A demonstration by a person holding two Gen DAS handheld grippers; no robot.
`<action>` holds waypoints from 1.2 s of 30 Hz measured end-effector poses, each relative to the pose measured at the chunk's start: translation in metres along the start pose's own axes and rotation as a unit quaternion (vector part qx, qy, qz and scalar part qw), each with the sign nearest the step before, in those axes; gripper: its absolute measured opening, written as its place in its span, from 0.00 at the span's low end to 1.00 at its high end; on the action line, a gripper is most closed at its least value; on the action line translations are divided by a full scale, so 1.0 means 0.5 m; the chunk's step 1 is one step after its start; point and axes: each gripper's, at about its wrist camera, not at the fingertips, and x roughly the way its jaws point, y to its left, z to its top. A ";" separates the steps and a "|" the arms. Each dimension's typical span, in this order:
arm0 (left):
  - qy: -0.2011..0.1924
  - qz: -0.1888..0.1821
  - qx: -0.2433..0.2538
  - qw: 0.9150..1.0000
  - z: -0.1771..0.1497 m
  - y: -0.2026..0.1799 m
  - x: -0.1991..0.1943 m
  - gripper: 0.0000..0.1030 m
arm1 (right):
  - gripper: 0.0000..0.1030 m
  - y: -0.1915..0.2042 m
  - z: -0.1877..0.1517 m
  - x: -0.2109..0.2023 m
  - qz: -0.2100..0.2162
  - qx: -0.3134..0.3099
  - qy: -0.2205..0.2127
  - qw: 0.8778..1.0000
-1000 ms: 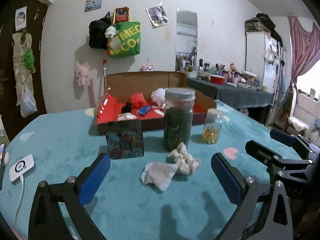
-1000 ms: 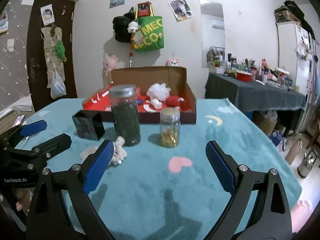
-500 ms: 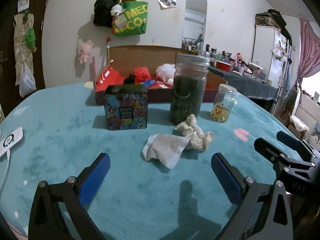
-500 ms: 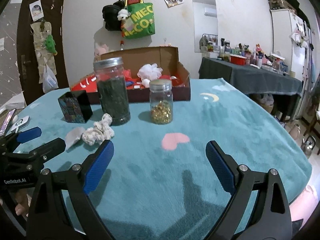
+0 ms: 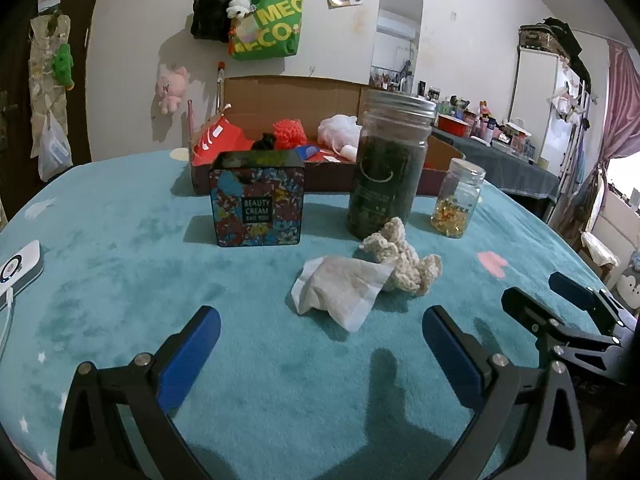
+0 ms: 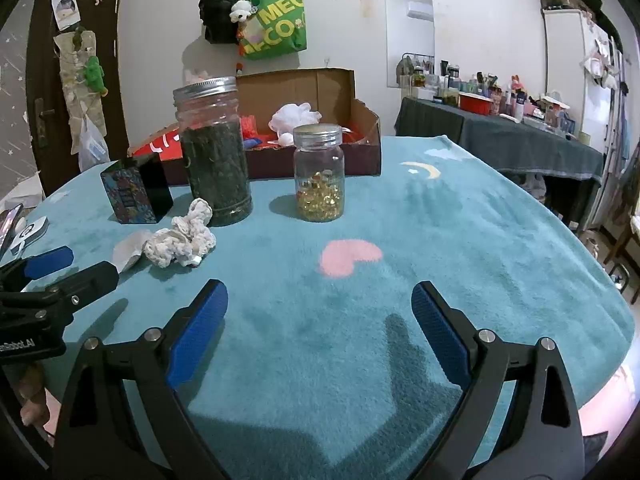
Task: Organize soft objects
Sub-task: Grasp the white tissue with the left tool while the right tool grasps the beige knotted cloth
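Observation:
A crumpled white tissue (image 5: 340, 292) lies on the teal tablecloth (image 5: 120, 272), touching a cream crocheted piece (image 5: 404, 260) to its right. Both also show in the right wrist view: tissue (image 6: 128, 248), crochet (image 6: 182, 236). My left gripper (image 5: 320, 344) is open and empty, just short of the tissue. My right gripper (image 6: 320, 316) is open and empty over bare cloth, right of the soft things. A cardboard box with a red inside (image 5: 224, 140) at the back holds a red mesh puff (image 5: 290, 132) and a white puff (image 5: 340, 130).
A floral "Beauty Cream" tin (image 5: 256, 200), a tall jar of dark leaves (image 5: 388, 168) and a small jar of gold capsules (image 5: 458, 204) stand behind the soft things. A white device (image 5: 18, 268) lies at the left edge. A dark side table (image 6: 500, 140) stands right.
Both grippers have dropped lower and moved closer to the tissue and crochet piece, which now look larger. Nothing on the table has moved. Both stay open.

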 end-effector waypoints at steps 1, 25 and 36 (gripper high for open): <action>0.002 0.001 0.001 1.000 0.002 0.001 0.000 1.00 | 0.92 0.000 0.001 0.001 -0.001 -0.001 0.001 1.000; 0.140 -0.048 0.055 0.987 0.070 0.025 0.110 0.85 | 0.92 0.009 0.127 0.131 0.158 0.022 0.126 0.979; 0.134 -0.057 0.075 0.986 0.090 0.030 0.123 0.27 | 0.24 0.077 0.144 0.206 0.258 -0.004 0.198 0.945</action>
